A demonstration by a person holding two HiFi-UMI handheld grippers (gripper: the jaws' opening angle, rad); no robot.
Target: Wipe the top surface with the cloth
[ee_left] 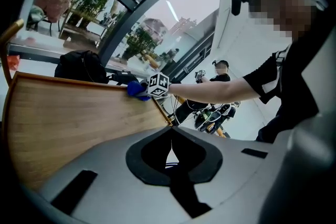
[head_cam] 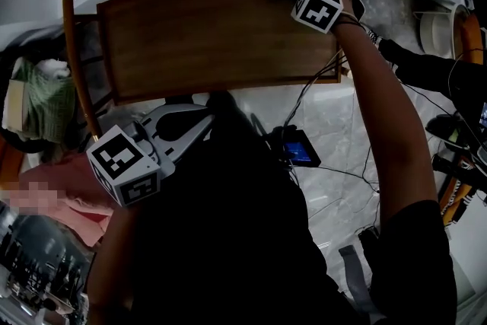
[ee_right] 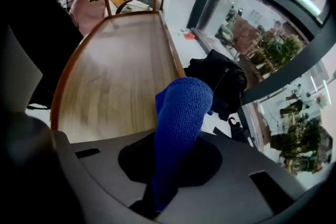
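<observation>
At far corner of table (head_cam: 213, 34), outstretched right gripper (ee_right: 160, 202) clamping cloth (ee_right: 181, 113)

Looks like a building lobby: tall windows (ee_right: 265, 18), marble floor (head_cam: 338, 122), wooden table (head_cam: 213, 34).

Daylight pours through windows (ee_right: 273, 34) to the right of the right gripper (ee_right: 176, 157), blowing out the glass. The head view is dim. Both gripper views bow and darken at their edges; the cloth (ee_right: 181, 113) is sharp, the wooden top (ee_right: 121, 76) beyond it soft.
</observation>
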